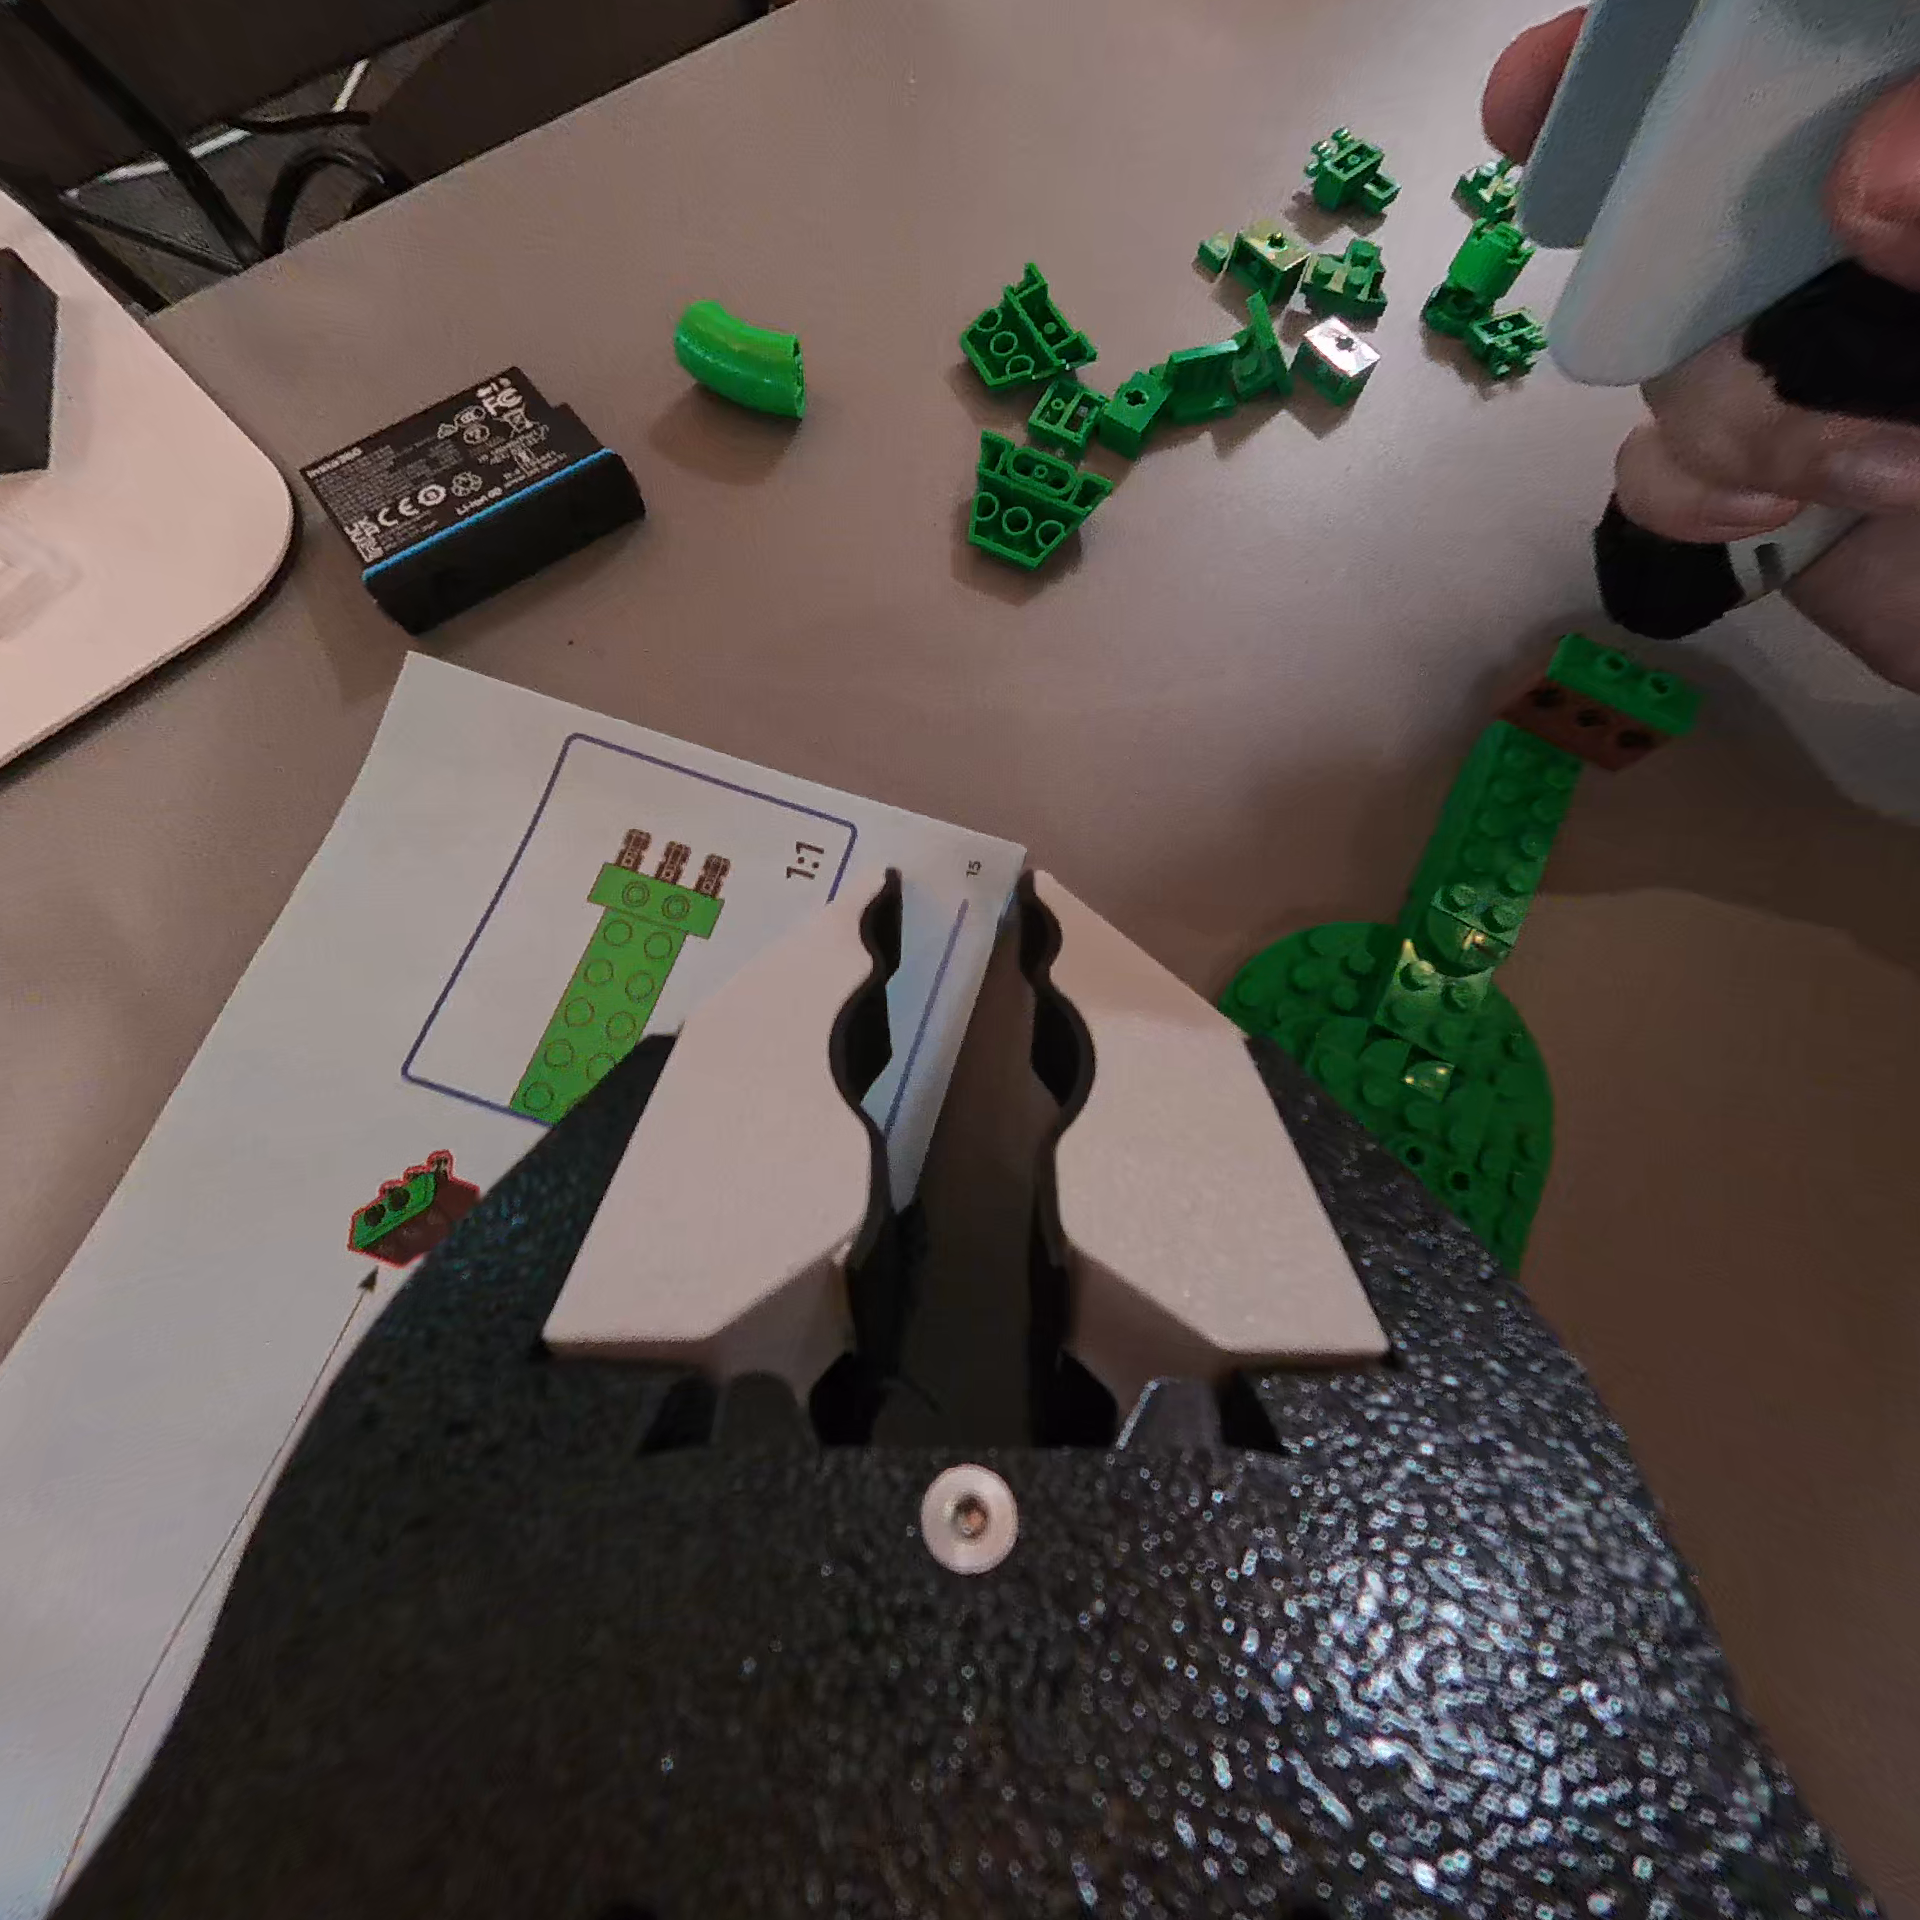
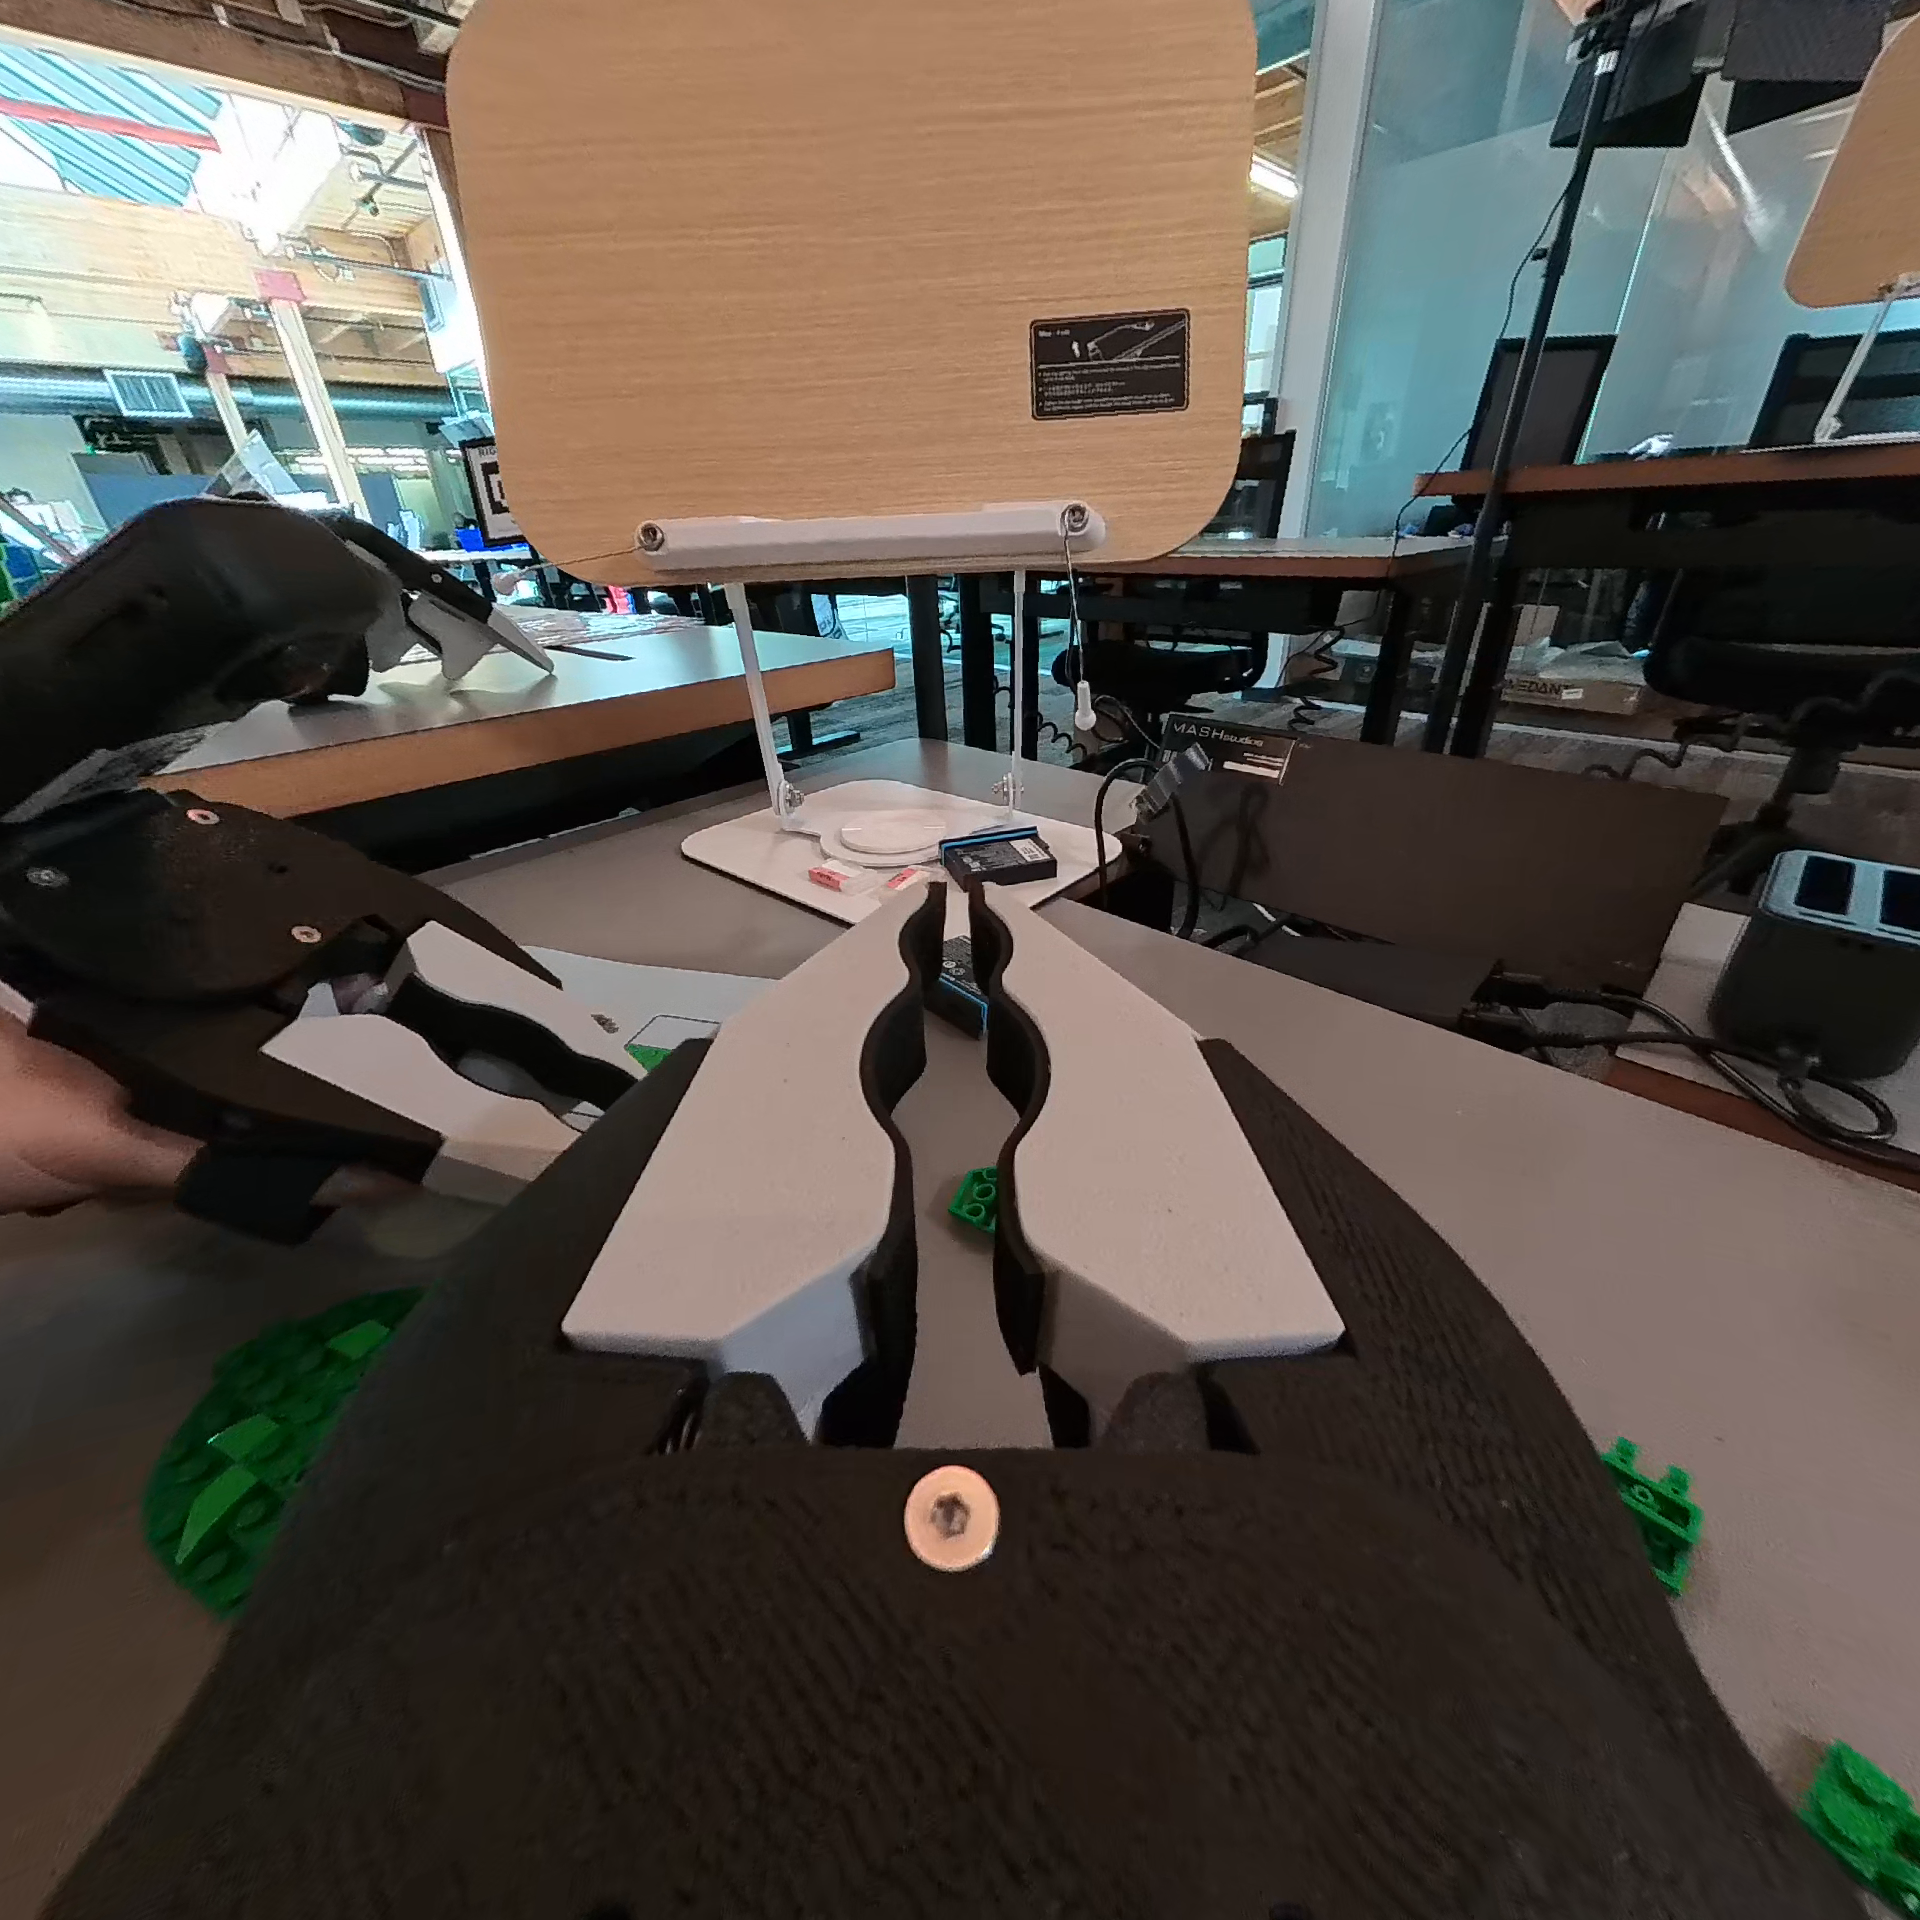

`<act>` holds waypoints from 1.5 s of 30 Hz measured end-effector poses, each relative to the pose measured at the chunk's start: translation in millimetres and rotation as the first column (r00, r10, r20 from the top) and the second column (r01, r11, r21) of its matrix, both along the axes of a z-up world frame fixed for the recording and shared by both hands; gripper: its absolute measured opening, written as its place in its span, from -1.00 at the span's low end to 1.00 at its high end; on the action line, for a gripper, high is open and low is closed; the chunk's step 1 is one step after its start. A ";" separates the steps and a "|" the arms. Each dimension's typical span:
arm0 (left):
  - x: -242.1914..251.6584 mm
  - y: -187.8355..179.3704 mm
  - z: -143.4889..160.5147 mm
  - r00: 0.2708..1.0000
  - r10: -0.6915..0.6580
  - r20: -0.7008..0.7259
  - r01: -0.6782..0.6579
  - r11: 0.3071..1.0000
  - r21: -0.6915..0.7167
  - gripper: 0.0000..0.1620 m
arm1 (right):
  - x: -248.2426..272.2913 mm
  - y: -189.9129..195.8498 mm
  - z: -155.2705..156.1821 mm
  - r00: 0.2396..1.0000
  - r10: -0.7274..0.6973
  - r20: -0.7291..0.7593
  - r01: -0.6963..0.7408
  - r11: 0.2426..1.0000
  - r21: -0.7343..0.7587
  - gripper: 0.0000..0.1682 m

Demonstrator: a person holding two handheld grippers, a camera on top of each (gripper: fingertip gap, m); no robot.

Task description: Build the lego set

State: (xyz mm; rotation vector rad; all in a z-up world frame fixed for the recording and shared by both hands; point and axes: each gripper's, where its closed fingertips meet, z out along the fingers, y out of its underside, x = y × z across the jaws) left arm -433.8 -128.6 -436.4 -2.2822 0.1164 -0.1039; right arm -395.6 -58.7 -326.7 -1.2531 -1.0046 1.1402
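Observation:
My left gripper (image 1: 958,883) hovers over the white instruction sheet (image 1: 312,1039), jaws a little apart and empty. To its right lies the green build (image 1: 1455,935): a round studded plate with a long green stem ending in a brown and a green brick (image 1: 1605,696). Loose green pieces (image 1: 1132,384) and a green curved piece (image 1: 743,358) lie beyond. My right gripper (image 2: 956,899) has its tips almost touching and holds nothing. It sits above the table with the build (image 2: 260,1455) at its lower left. A small green piece (image 2: 977,1200) shows between its fingers, on the table.
A black battery (image 1: 478,488) lies beyond the sheet. A wooden book stand (image 2: 852,281) on a white base (image 2: 748,852) stands at the back. A black box (image 2: 1455,862), cables and a grey charger (image 2: 1829,966) are at the right. The left gripper (image 2: 608,1096) is close on the left. The left gripper's tips are roughly 12 cm from the right gripper's.

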 end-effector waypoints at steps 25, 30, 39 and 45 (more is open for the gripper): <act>-4.4 -3.0 6.1 0.993 0.022 0.113 -0.030 0.997 0.074 -0.85 | -3.3 -2.0 -5.6 1.000 0.009 0.027 -0.009 1.000 -0.006 -0.97; -0.9 -3.5 6.2 0.994 0.011 0.112 -0.020 0.997 0.072 -0.72 | -3.3 -1.9 -6.1 1.000 0.010 0.028 -0.010 1.000 -0.008 -0.97; 1.5 -3.0 1.5 0.979 -0.040 -0.198 0.052 0.997 0.054 -0.75 | -2.9 -1.1 -6.3 1.000 0.009 0.029 -0.009 1.000 -0.010 -0.97; 1.2 -0.6 2.4 0.973 -0.042 -0.229 0.058 0.996 0.063 -0.81 | -3.0 -1.1 -6.9 0.999 0.010 0.033 -0.010 1.000 -0.012 -0.97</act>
